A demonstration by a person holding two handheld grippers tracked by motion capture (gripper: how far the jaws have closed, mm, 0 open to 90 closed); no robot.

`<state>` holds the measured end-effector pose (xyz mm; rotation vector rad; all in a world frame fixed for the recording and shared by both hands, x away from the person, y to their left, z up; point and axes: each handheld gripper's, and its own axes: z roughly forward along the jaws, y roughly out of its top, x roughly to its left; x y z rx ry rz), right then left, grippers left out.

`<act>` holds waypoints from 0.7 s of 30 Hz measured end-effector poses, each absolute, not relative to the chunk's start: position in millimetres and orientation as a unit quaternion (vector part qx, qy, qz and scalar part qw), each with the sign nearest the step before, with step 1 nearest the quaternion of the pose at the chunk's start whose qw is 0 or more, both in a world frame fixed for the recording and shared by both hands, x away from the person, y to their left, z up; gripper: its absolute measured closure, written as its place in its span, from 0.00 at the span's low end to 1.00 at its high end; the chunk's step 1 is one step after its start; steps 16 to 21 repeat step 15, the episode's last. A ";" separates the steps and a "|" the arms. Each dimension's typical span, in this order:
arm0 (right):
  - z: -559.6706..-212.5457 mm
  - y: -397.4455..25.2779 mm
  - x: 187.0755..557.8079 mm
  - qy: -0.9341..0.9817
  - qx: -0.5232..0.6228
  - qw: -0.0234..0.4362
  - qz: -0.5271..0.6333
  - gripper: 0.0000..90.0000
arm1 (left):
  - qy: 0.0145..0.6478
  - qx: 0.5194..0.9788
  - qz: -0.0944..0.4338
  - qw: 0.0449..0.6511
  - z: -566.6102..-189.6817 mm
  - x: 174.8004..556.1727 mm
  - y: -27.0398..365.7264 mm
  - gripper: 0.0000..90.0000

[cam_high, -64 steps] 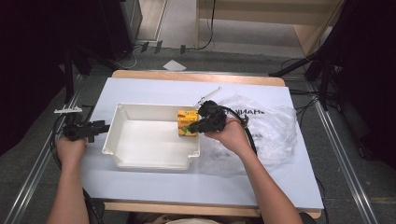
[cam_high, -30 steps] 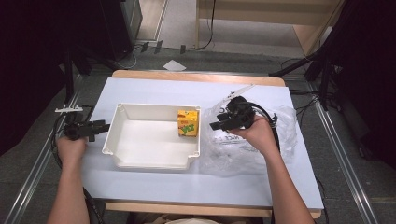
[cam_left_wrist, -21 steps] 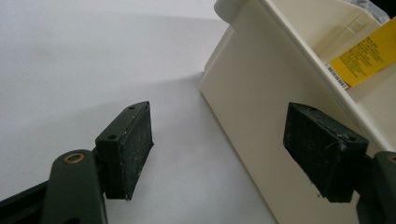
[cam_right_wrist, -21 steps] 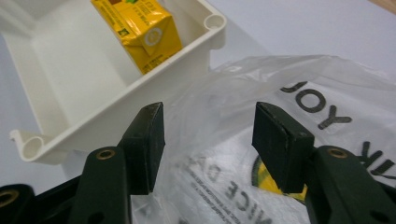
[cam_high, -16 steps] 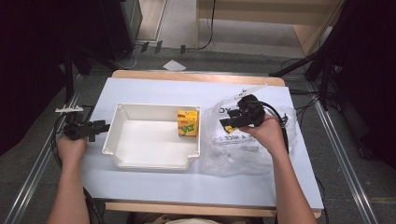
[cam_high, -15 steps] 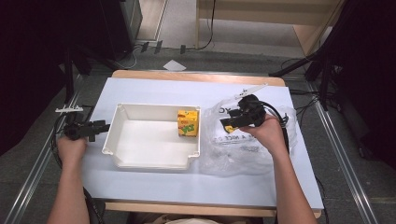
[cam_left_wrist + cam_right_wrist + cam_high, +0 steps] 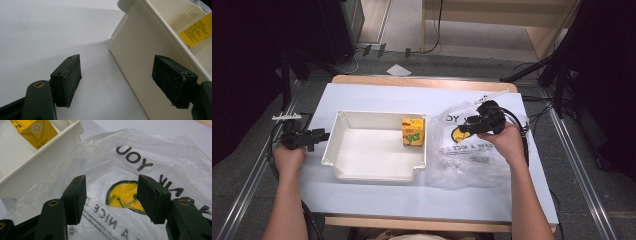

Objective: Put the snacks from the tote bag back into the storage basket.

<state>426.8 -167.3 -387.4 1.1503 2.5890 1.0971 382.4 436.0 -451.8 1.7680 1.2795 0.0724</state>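
A yellow carton (image 7: 413,131) stands upright inside the white tray (image 7: 362,170), against its right wall; its top corner shows again as the carton (image 7: 35,130) in the right gripper view. Right of the tray lies a crumpled clear plastic bag (image 7: 472,155) printed with black letters and a yellow smiley (image 7: 125,195). My right gripper (image 7: 463,127) hovers over the bag's printed face, open, with nothing between its jaws. My left gripper (image 7: 323,135) rests open on the table by the tray's left wall (image 7: 140,62), its jaws wide and empty.
The white table top (image 7: 412,100) has bare room behind the tray and along the front edge. Cables (image 7: 524,125) trail off the right side. Metal rails (image 7: 582,170) and dark stands flank the table.
My right gripper let go of the carton in the tray and moved right, over the plastic bag. The left gripper has stayed beside the tray.
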 end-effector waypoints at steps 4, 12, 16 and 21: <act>-389.5 -173.6 429.4 0.848 0.388 0.051 0.359 0.47 | 0.521 0.719 0.028 0.459 -451.9 383.0 435.3 0.27; -391.9 -178.4 431.3 0.847 0.392 0.055 0.354 0.46 | 0.521 0.717 0.030 0.461 -451.5 383.1 435.7 0.27; -392.2 -177.2 431.8 0.849 0.391 0.054 0.352 0.46 | 0.524 0.717 0.028 0.460 -452.4 383.9 435.5 0.27; -392.2 -177.2 431.8 0.849 0.391 0.054 0.352 0.46 | 0.524 0.717 0.028 0.460 -452.4 383.9 435.5 0.27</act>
